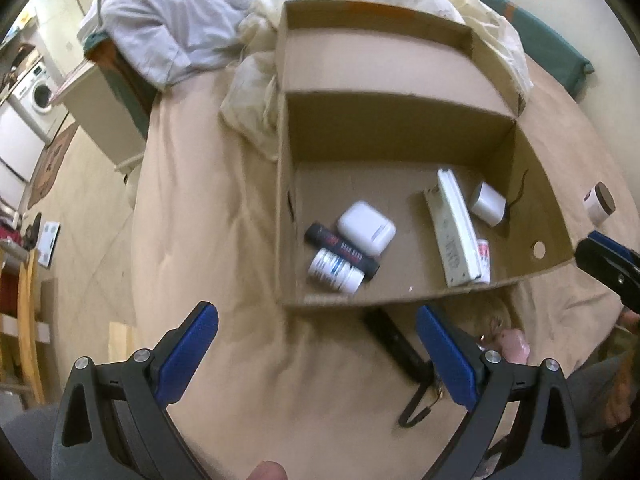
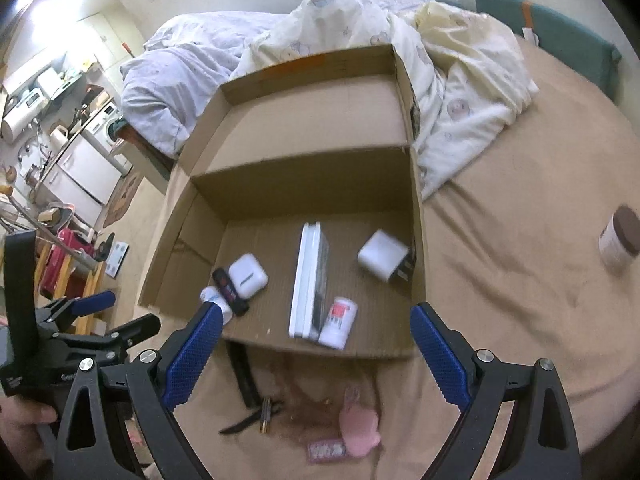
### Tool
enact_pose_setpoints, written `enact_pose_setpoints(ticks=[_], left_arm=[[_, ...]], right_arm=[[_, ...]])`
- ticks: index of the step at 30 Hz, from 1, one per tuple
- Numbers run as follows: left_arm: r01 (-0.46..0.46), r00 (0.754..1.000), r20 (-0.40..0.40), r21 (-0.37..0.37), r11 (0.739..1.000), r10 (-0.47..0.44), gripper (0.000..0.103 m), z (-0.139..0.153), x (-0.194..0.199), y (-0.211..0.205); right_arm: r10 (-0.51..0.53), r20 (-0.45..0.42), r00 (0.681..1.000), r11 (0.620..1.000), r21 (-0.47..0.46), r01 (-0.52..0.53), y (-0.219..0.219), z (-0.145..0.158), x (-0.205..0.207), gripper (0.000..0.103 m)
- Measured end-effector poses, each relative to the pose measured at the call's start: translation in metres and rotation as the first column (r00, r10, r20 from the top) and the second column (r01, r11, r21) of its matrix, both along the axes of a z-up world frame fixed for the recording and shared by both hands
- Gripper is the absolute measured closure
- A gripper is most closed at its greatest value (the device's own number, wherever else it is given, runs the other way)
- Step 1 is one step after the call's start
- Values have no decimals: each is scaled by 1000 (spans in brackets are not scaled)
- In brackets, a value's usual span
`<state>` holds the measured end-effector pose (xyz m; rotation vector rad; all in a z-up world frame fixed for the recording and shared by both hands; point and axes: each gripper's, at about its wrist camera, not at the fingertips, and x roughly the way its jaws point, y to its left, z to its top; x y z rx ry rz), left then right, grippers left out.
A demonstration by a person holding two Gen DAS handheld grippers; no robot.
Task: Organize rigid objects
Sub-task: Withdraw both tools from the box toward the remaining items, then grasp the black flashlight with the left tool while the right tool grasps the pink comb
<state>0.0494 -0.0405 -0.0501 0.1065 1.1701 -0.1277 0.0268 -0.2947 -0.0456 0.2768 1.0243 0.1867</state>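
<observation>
While set on tan bed sheet (image 2: 520, 240), cardboard box (image 2: 416, 208) open at top, divider wall splitting it into far compartment, bare, and near compartment holding the gathered items. Near compartment, left part: white earbud case (image 1: 366, 228), black tube (image 1: 342, 250) touching it, white pill bottle (image 1: 335, 271) lying against the tube. Centre: long white flat box (image 2: 306, 280) lying lengthwise, small white bottle with red print (image 2: 339, 322) on its side just beside its near end. Right part: white charger plug (image 2: 382, 260), prongs toward the right wall. Outside box: brown-lidded white jar (image 2: 620, 240) on sheet well to the right; black strap (image 2: 244, 376), pink item (image 2: 358, 426) and small printed packet (image 2: 326, 449) on sheet just before the near wall. Left claw (image 1: 318, 356) spread wide, nothing between fingers, hovering before the box's near edge. Right claw (image 2: 316, 354) likewise spread wide and unloaded, over the near wall. Rumpled quilt (image 2: 460, 92) heaped behind box.
</observation>
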Motion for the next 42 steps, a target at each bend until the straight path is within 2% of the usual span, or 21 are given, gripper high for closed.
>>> enact_pose_setpoints(ticks=[7,10,14,17,19,24,26,28,30,31,32,34,37,42], left_arm=[[-68,997,-45,-16,998,67,4,-18,-10,15],[-103,992,-80,-39,994,100,4,-29,-9,19],[-146,973,-196,-99,984,124,4,-57,-6,21],[-147,962,-247,-118,982,114,7,-72,-3,13],[-124,961,-260,-114,986,91,13,-78,-1,0],[-113,950,-307,-151,982,62,13,-95,-3,-30],[-111,942,-330,-153,982,55,20,-105,-4,-39],[-116,933,-354,-137,984,61,36,-114,-5,-45],[-108,937,-344,-117,987,62,43,-116,-6,-48],[-101,941,-334,-107,989,60,54,-115,-7,-49],[-95,942,-332,-114,989,52,59,-114,-7,-50],[-75,944,-329,-118,990,32,76,-112,-6,-50],[-51,947,-321,-85,995,21,84,-110,-5,-51],[-8,941,-340,-21,1000,0,86,-102,-4,-35]], right_arm=[[2,-47,999,1000,9,-2,2,-12,-21,2],[7,-104,995,997,78,1,0,-24,-24,3],[-6,-170,985,991,128,28,-2,-39,-22,2],[-17,-202,979,990,135,45,-3,-46,-20,2],[-17,-214,977,988,149,50,-3,-49,-18,2],[-38,-230,972,988,139,71,-8,-55,-13,2],[-45,-243,969,986,143,82,-12,-59,-12,2],[-57,-260,964,984,148,98,-15,-63,-12,2],[-63,-270,961,983,148,106,-18,-67,-13,2],[-64,-273,960,983,147,107,-18,-68,-13,2],[-63,-273,960,984,146,106,-18,-68,-12,3],[-59,-275,960,985,139,101,-16,-68,-11,2],[-52,-279,959,988,128,91,-12,-70,-7,3],[-45,-282,958,990,112,80,-9,-71,-6,3]])
